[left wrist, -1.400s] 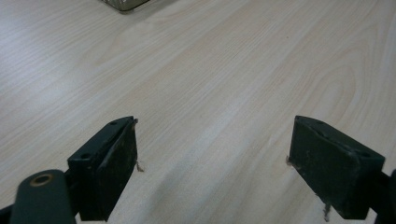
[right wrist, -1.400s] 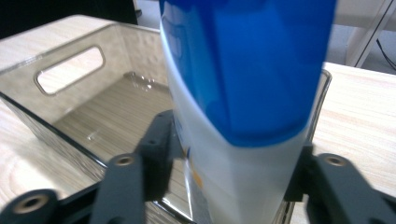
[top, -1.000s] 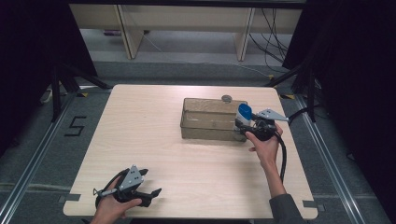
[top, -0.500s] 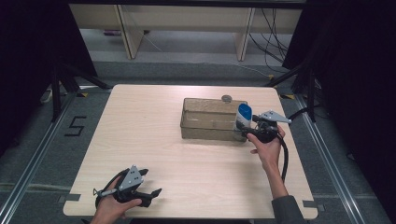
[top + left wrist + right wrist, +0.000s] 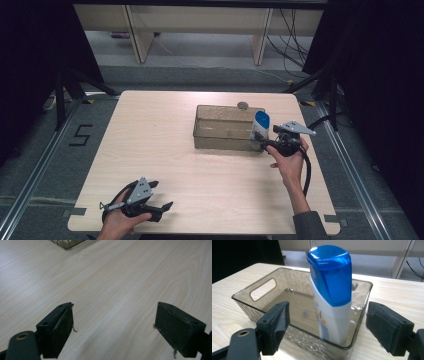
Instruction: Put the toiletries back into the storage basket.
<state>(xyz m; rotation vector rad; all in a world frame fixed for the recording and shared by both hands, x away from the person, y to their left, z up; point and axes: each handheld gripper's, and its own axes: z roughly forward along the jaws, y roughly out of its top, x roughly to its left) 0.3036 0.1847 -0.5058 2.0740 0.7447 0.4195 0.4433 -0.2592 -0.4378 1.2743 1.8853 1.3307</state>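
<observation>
— Where is the shampoo bottle (image 5: 330, 293)?

— It stands upright inside the clear smoky plastic bin (image 5: 222, 131), at the bin's right end, close against the end wall. It is white with a blue flip cap on top. There is a small orange mark on the front, but I cannot read any brand or wording.

— And the right gripper (image 5: 276, 144)?

— Just right of the bin, at that end. Its jaws have just been opening and now stand wide apart, one on each side of the bottle, with no pad touching it.

— The left gripper (image 5: 159, 206)?

— Near the desk's (image 5: 165, 135) near left corner, well apart from the bin, jaws spread wide over bare wood with nothing between them.

— Any writing at all?

— A "5" (image 5: 82, 135) marked on the floor left of the desk.
</observation>
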